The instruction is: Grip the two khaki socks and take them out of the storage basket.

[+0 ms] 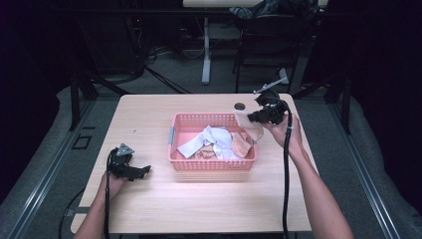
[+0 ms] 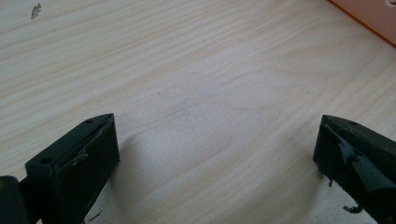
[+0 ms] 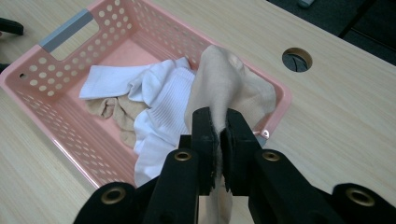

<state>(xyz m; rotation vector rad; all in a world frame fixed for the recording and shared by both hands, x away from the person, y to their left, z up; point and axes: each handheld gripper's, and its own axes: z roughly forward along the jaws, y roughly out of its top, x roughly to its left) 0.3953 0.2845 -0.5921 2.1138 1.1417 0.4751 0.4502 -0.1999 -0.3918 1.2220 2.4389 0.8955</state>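
Clenched right hand-held gripper, thin pinch on beige sock above pink basket; possible slip. Left hand-held gripper released, idle, lower left.

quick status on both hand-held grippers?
Left hand-held gripper: open, holding nothing, low over the table.
Right hand-held gripper: closed on a beige sock, held above the pink basket.

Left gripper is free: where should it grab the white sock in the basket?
Take the white sock by its flat end, which lies spread toward the basket's left wall, clear of the beige socks. Come from above with the open left gripper, fingers straddling that end.
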